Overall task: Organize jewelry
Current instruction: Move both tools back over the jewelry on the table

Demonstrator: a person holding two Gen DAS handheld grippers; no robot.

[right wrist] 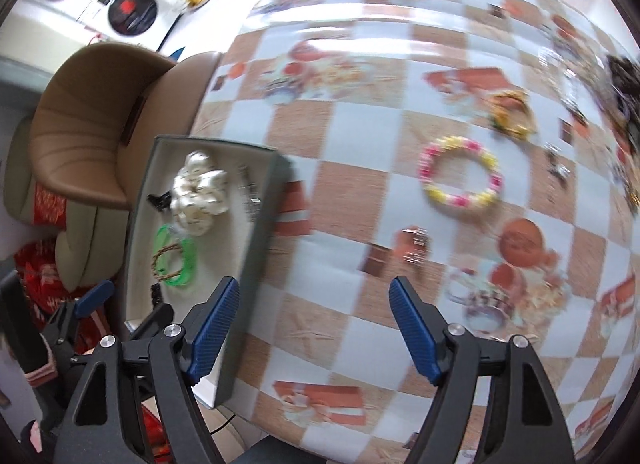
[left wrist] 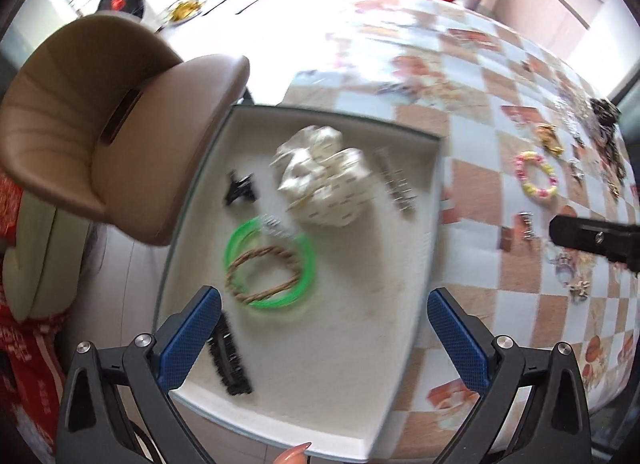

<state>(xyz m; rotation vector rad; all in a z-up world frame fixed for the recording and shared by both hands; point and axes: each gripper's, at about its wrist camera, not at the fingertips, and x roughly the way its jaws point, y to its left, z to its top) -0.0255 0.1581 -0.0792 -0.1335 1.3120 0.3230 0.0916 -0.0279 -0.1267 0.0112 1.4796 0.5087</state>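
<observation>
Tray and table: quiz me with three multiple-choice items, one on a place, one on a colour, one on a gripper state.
1. Where does the pink and yellow bead bracelet lie?
A. in the tray
B. on the checked tablecloth
C. on the chair

2. What colour is the bangle that the woven ring lies on?
A. green
B. red
C. blue

3. How does the right gripper stand?
A. shut on the bracelet
B. shut on nothing
C. open, holding nothing

Key: 1 B, it sits on the tablecloth, well right of the tray. 2 A, it is bright green in both views. 3 C, its blue fingers stand wide apart with only cloth between them.
</observation>
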